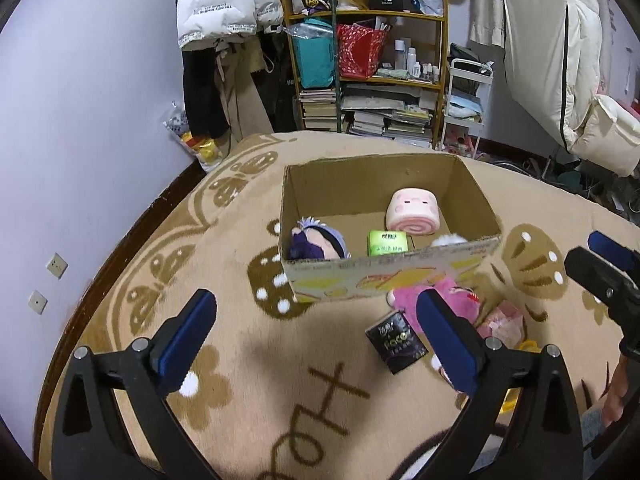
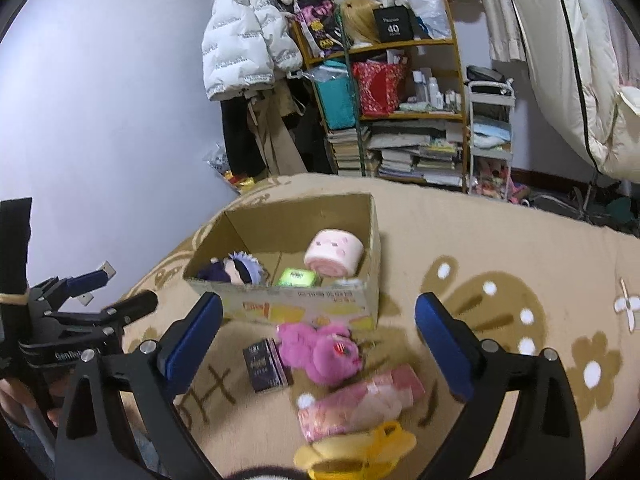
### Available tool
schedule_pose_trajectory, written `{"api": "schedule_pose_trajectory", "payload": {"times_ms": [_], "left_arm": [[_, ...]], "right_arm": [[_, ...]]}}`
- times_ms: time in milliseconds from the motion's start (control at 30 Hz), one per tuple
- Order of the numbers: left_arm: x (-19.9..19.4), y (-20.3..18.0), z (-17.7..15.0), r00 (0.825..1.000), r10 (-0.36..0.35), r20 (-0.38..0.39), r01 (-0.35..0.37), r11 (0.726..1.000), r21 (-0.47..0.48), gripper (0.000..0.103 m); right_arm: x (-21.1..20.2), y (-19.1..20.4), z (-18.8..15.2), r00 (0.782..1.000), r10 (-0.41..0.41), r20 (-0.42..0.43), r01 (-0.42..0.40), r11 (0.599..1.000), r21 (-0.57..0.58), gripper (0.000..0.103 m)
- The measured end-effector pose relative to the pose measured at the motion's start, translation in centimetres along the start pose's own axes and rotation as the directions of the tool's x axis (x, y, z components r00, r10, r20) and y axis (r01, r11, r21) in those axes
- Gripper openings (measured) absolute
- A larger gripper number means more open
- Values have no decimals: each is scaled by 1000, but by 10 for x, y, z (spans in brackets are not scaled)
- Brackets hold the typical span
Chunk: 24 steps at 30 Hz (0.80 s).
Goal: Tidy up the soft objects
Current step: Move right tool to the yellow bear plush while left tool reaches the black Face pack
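Jaws spread wide over the soft things

Left gripper [image 1: 316, 344] hangs above the patterned blanket [image 1: 224, 288], jaws released and holding nothing; the dark packet [image 1: 396, 342] lies between them, nearer the right jaw, and the pink plush [image 1: 460, 296] shows just behind that jaw. Ahead stands the cardboard box [image 1: 392, 276], with a purple-haired doll [image 1: 320, 240], a green packet [image 1: 387, 243] and a pink roll cushion [image 1: 414, 212] inside. Right gripper [image 2: 318, 330] is likewise released and empty; between its jaws, on the blanket before the box, lie the dark packet, the pink plush, a pink wrapped bundle [image 2: 360, 404] and a yellow item [image 2: 356, 454].
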State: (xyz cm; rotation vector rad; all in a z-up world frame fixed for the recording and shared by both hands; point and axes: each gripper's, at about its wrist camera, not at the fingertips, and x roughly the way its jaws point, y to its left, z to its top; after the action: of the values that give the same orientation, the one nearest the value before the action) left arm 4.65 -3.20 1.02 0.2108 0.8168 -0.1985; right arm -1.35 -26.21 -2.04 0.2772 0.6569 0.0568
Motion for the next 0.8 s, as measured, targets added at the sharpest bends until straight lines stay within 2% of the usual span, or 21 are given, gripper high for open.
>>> {"api": "schedule_pose_trajectory", "payload": {"times_ms": [367,600,800], "left_arm": [[4,0,-15,996,-29,-84,27,999,-29,99],[22,-6,-21,987,-56,-150,52,998,-27,99],[47,-16,-27,970,-91,-225,91,996,-8,99]], "right_arm": [[-6,-10,-25,992,-20,-122,25,999,39,101],[11,-20,-38,973,-27,-231,44,997,67,101],[31,-34,-50,944,-21,-328,61,992,112,101]]}}
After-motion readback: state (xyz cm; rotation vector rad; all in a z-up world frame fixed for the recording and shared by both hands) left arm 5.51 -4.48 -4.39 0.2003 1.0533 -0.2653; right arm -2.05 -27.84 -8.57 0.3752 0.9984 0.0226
